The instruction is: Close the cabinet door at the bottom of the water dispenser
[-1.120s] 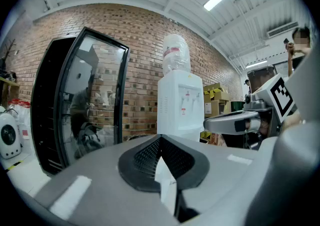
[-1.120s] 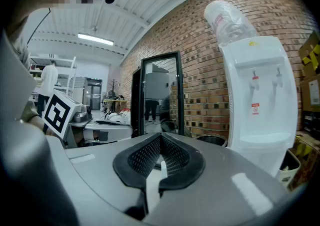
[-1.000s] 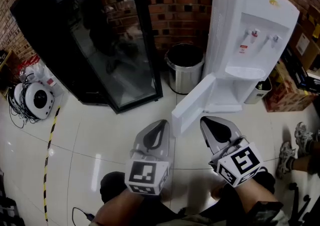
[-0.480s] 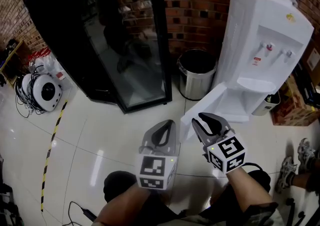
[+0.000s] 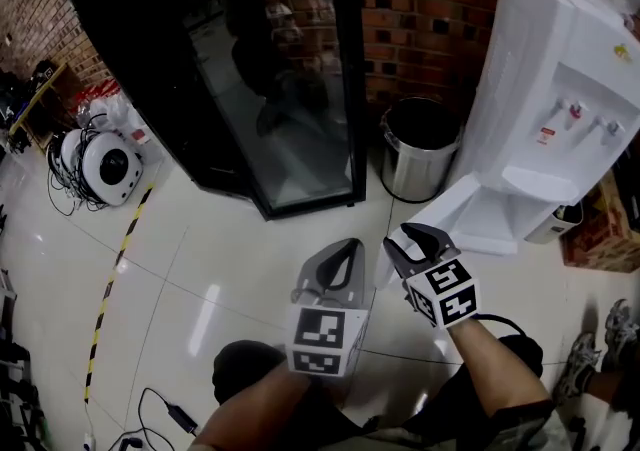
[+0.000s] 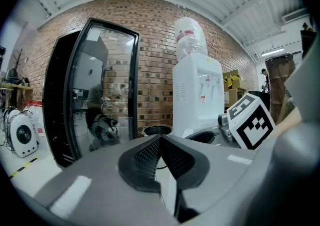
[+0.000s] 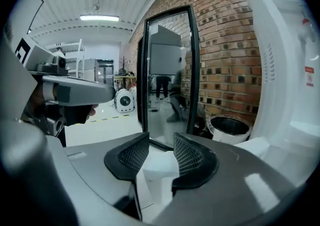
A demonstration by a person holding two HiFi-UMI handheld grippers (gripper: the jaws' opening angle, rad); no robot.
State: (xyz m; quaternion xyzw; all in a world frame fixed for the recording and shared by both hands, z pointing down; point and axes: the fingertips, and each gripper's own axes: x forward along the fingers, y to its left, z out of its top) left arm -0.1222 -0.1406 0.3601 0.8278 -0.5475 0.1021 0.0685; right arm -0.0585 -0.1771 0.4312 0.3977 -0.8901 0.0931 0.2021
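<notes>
We are holding the right gripper [image 7: 160,145], jaws just opened wide and gripping nothing, astride the free edge of the open cabinet door [image 5: 455,209], seemingly readying to swing it shut.

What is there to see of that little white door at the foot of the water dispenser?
The cabinet door is a plain white panel, plastic by its look. It is swung wide open from the base of the water dispenser and stands upright. Its free edge sits between the jaws of the right gripper; they have just been opening and do not clamp it.
</notes>
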